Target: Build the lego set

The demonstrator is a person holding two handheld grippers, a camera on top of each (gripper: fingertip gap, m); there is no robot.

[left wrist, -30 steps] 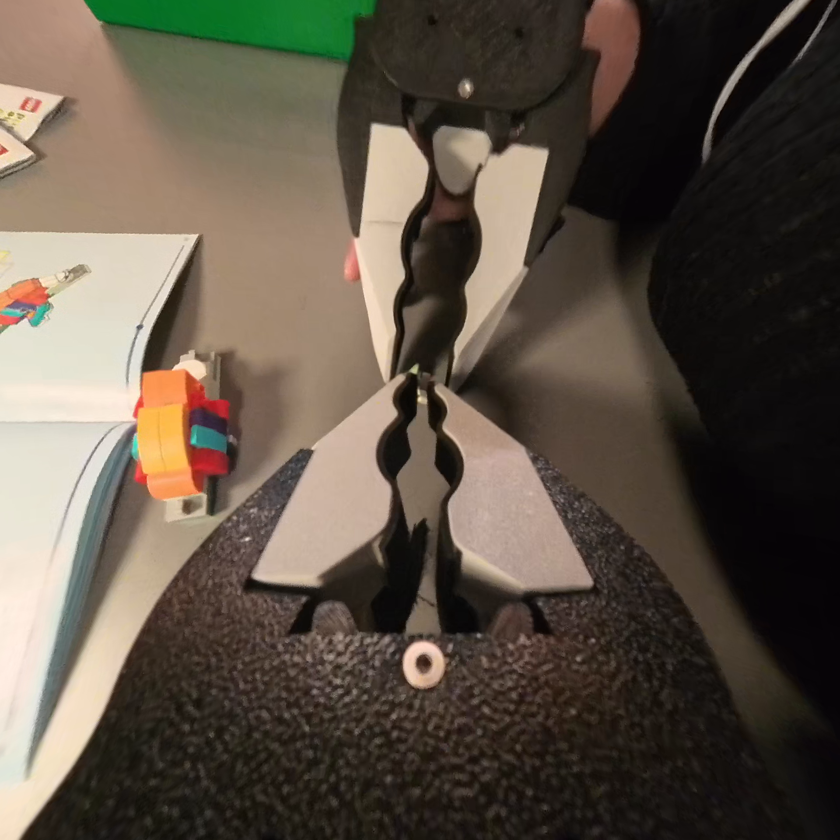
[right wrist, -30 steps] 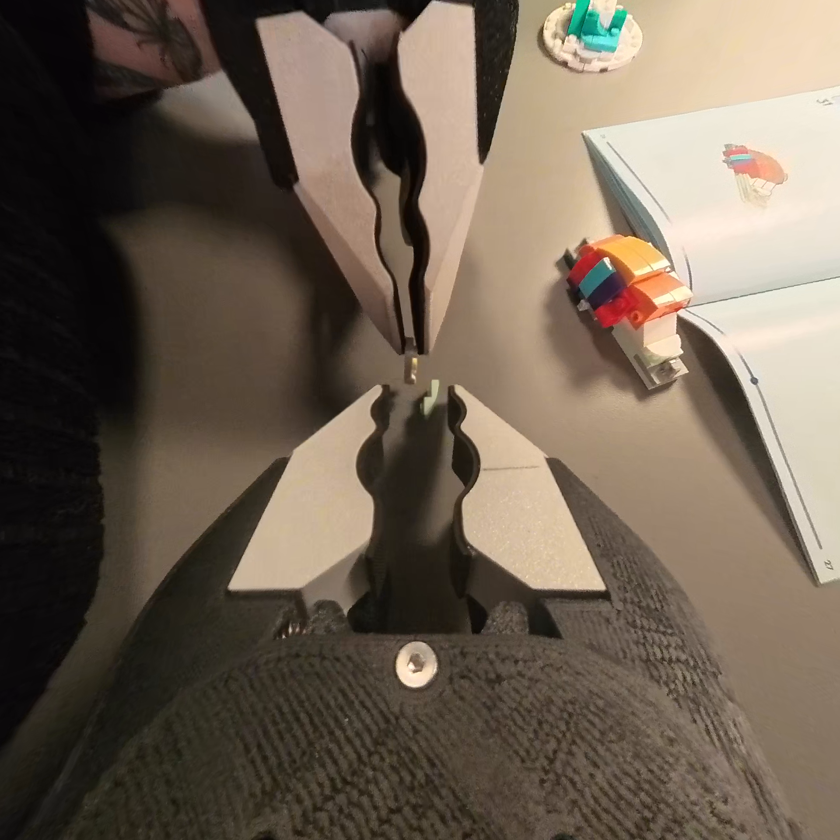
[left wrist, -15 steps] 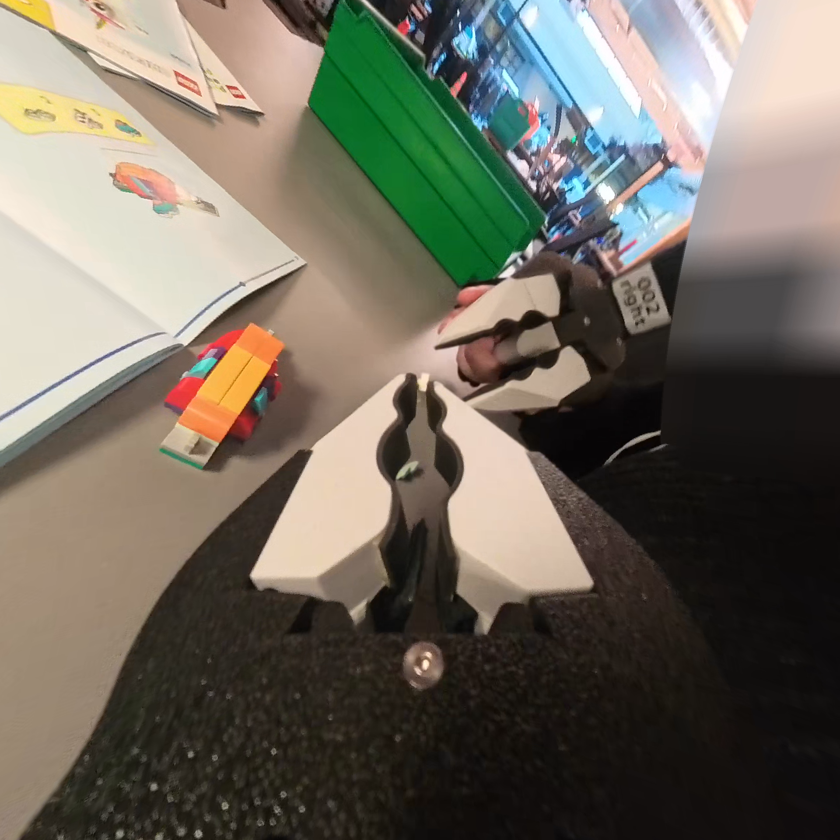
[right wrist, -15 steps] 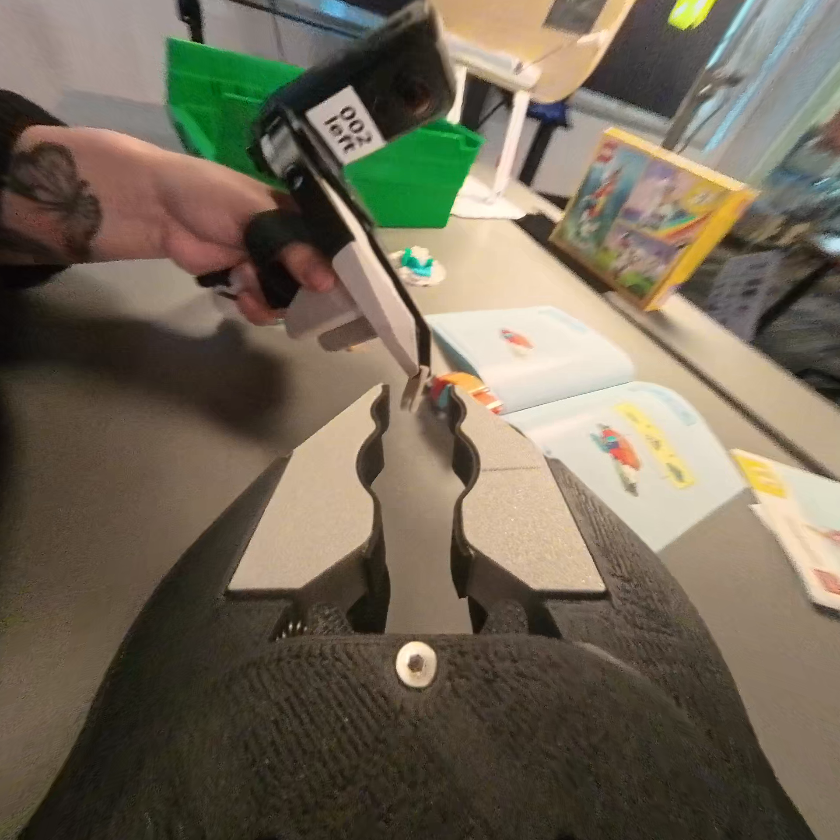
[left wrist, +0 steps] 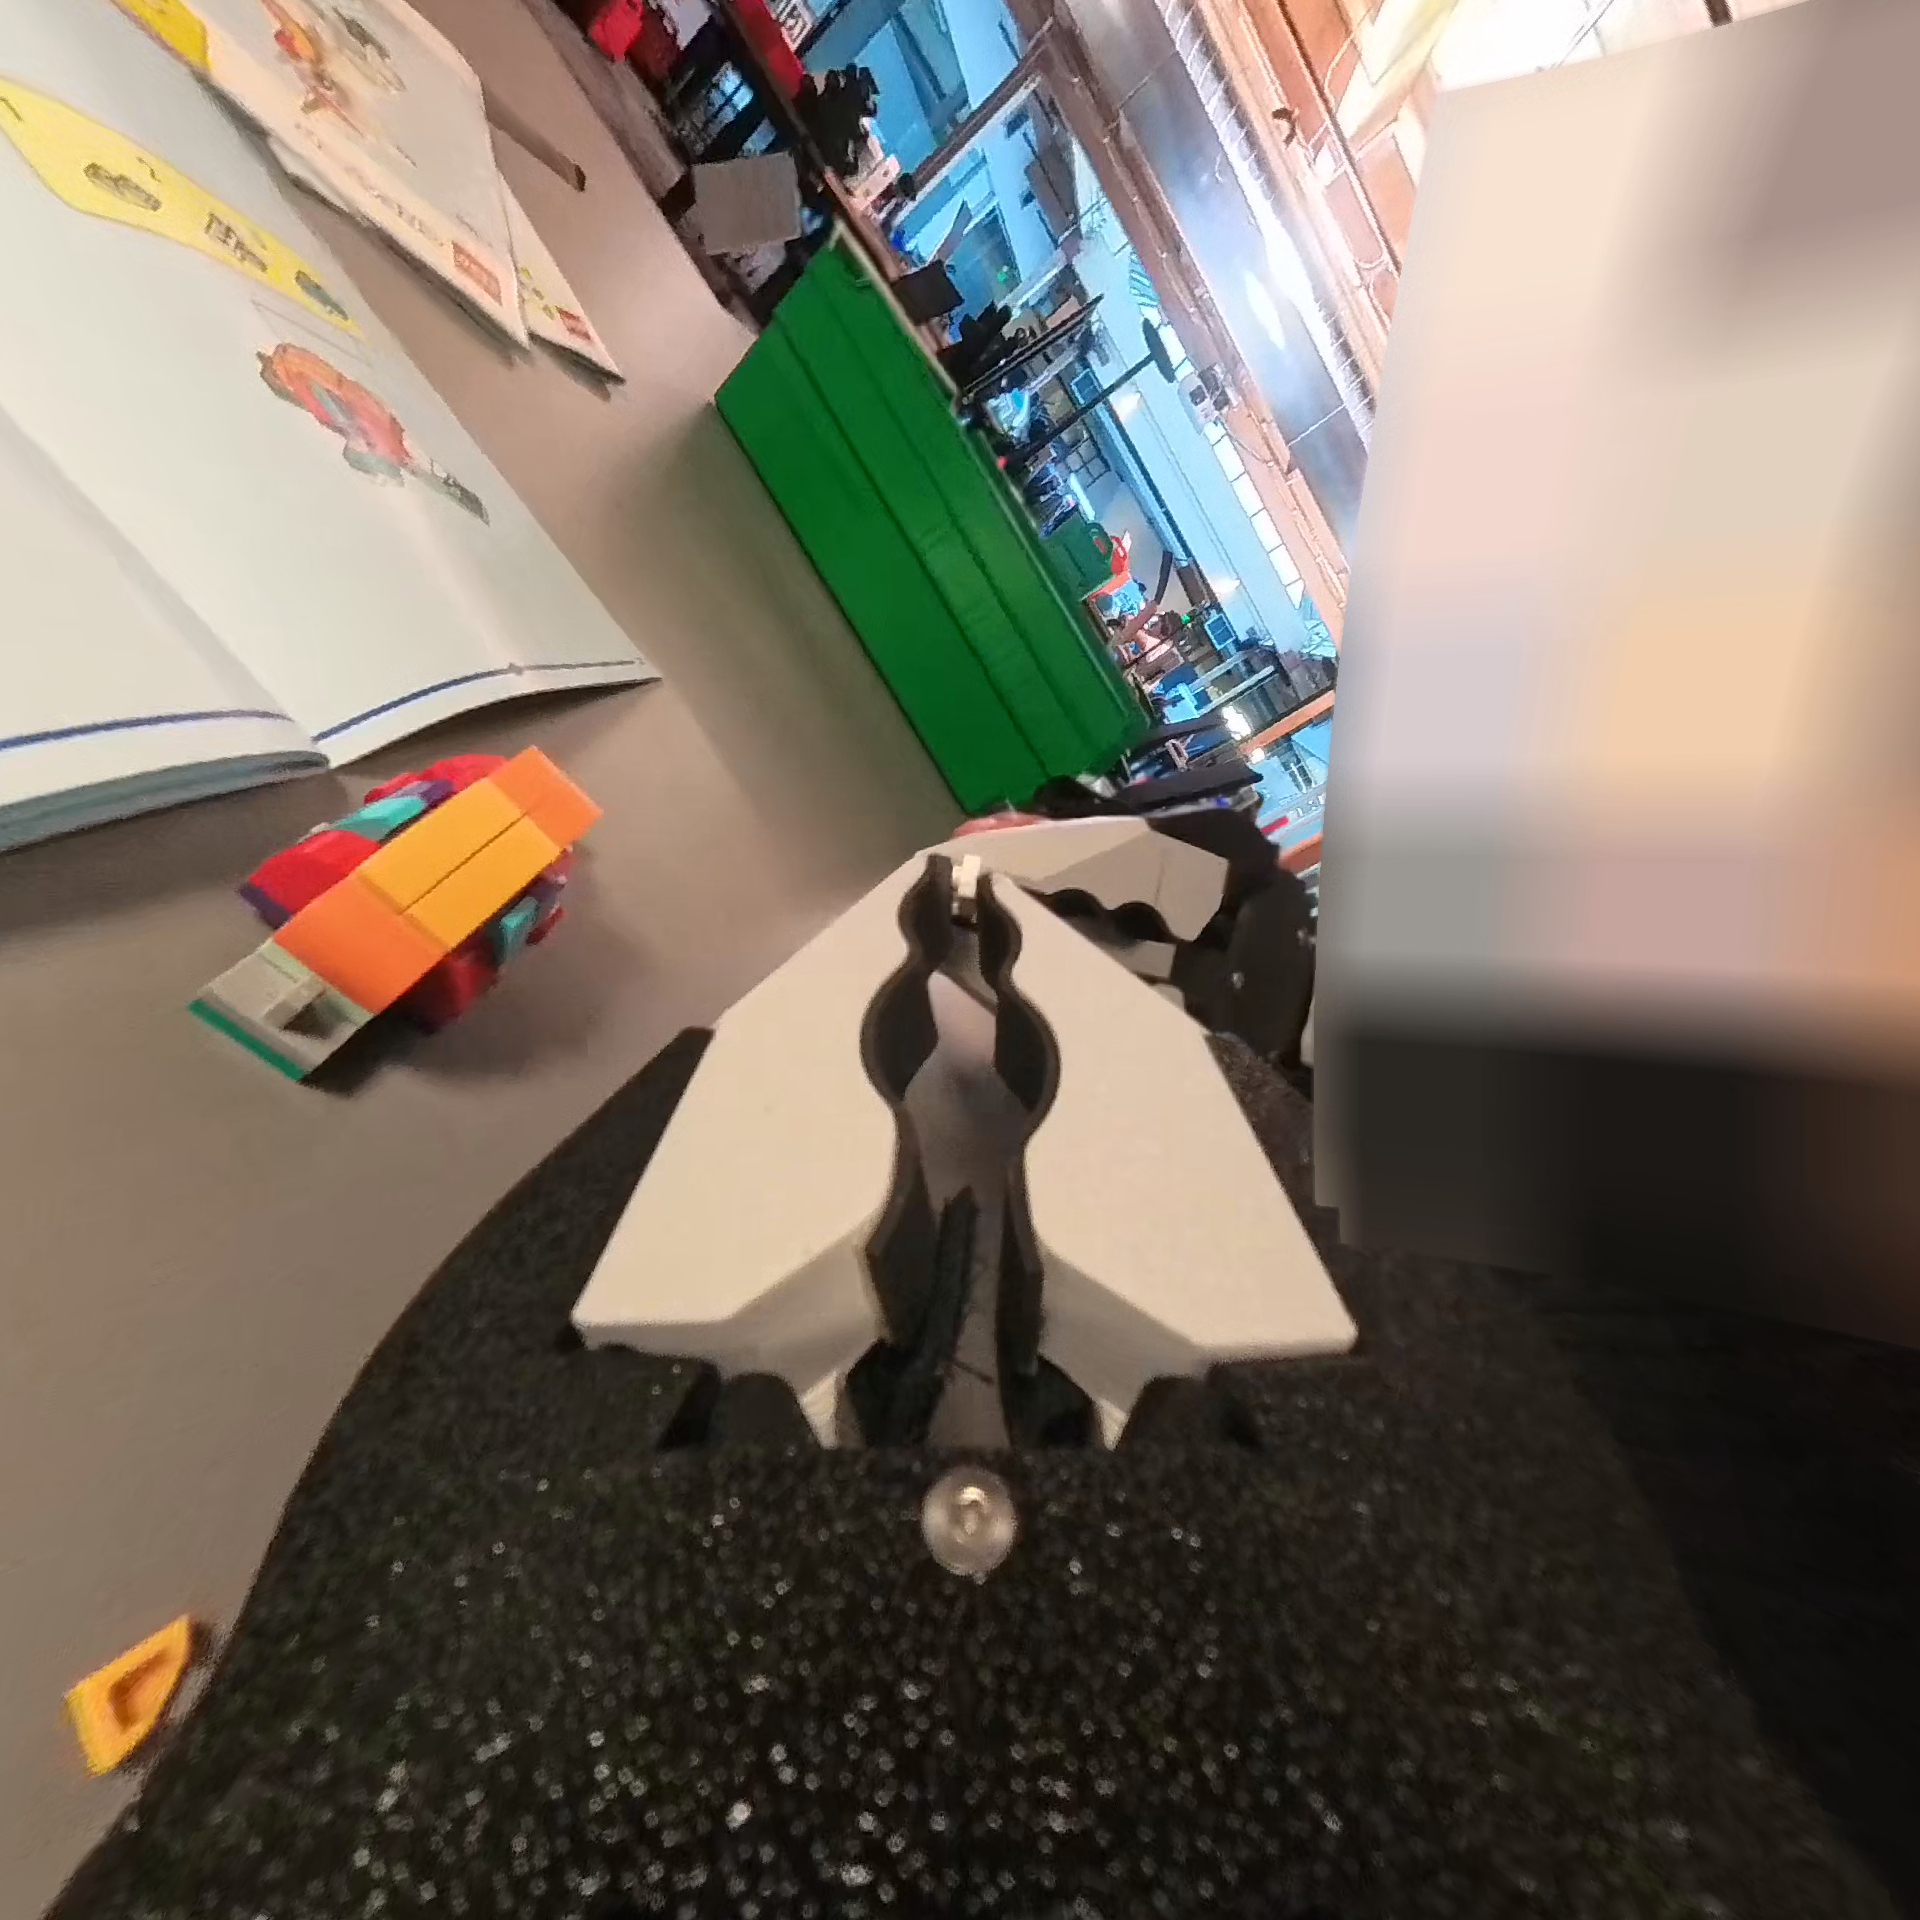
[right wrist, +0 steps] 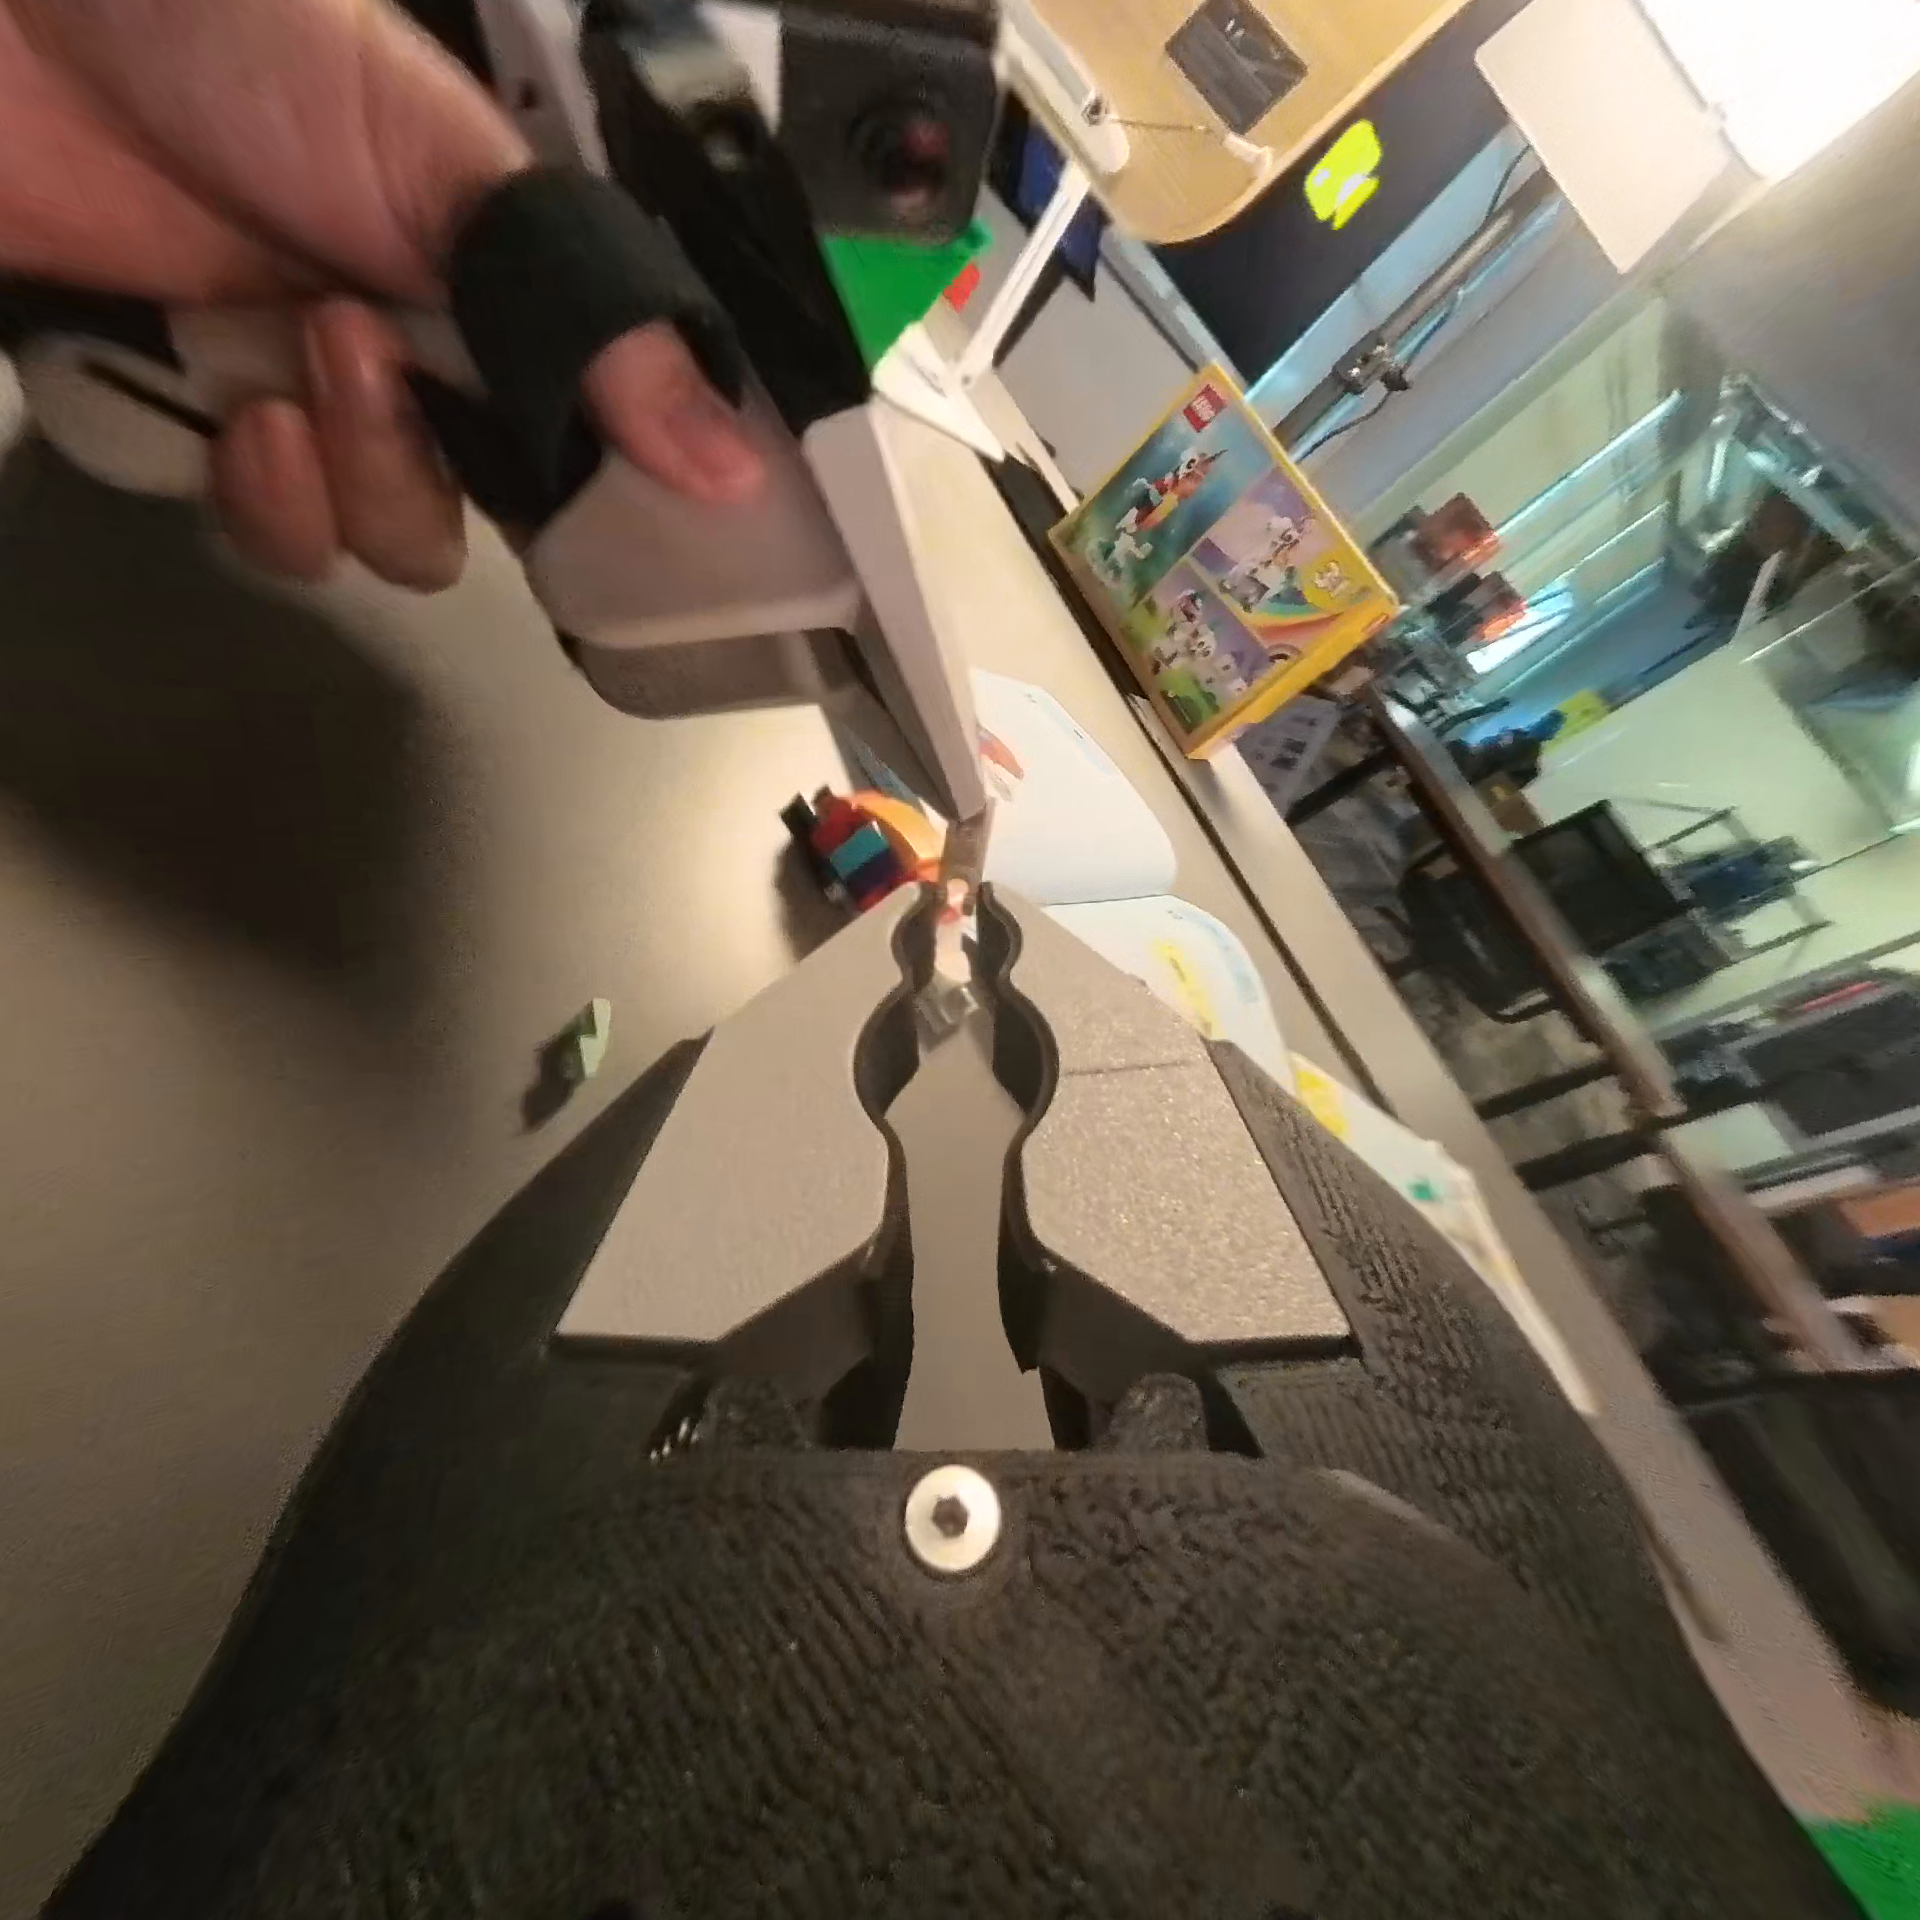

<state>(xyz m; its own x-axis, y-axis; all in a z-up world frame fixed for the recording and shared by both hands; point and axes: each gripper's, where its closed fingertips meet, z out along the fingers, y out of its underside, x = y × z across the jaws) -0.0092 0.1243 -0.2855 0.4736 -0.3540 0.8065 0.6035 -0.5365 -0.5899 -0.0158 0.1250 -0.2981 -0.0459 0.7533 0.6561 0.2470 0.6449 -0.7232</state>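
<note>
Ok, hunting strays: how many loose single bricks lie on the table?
2: a yellow piece low-left in the left wrist view, a pale green piece left of the right gripper. Others may be hidden.

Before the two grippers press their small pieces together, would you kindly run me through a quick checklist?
1. Left gripper shut on a tiny white lego piece: ok.
2. Right gripper holding its own piece: cannot tell; the tips are blurred.
3. Tips of both grippers close together, as the right wrist view shows: ok.
4. Pieces aligned stud to socket: cannot tell.
5. Orange-and-red partly built lego model lying apart on the grey table: ok.
6. Small pale green loose piece lying on the table, unheld: not ok, if it is needed next.
</note>
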